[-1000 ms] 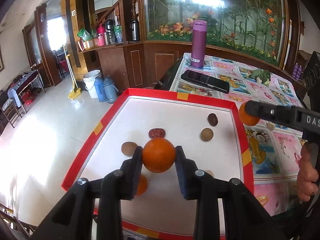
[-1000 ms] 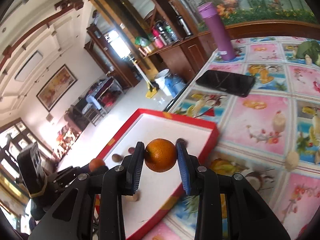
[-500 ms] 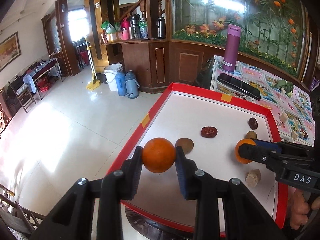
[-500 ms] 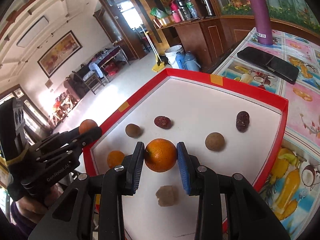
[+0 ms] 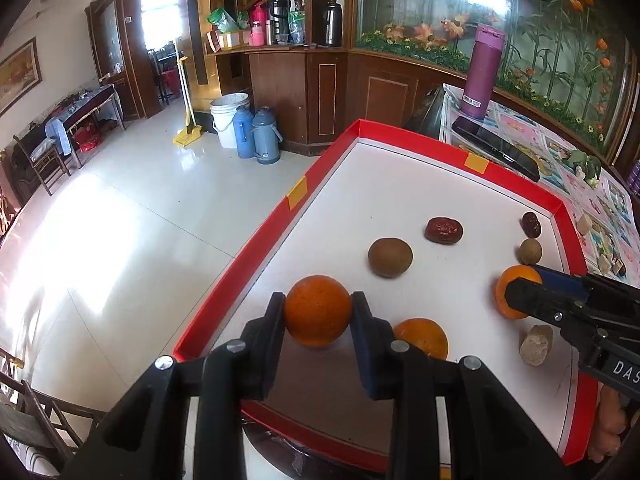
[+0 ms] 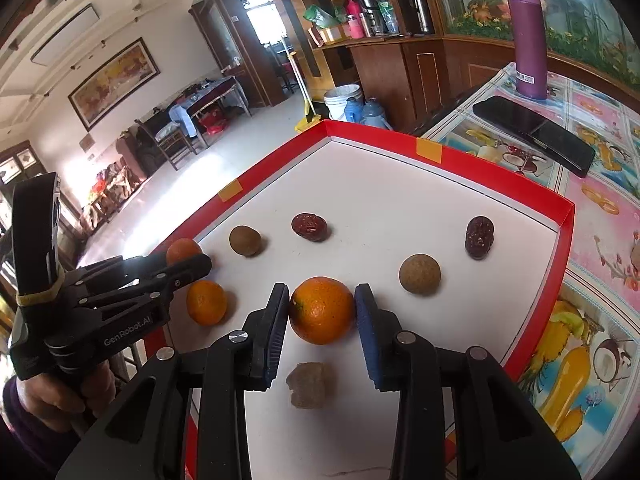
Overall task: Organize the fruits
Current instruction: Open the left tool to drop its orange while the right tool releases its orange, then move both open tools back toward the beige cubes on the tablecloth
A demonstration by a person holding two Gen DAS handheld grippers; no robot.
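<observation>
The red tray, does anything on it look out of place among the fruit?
One thing: a pale tan, crumbly lump lies on the red tray just in front of the right gripper. It is rough and angular, unlike the round oranges, brown fruits and wrinkled red dates around it. Nothing looks spilled or broken.

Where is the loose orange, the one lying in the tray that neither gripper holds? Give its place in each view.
Left wrist: loose orange low and centre-right, just right of the left gripper.
Right wrist: left of centre, under the left gripper's fingers, left of the right gripper.
Shared landmark: purple bottle on the table, upper right.
</observation>
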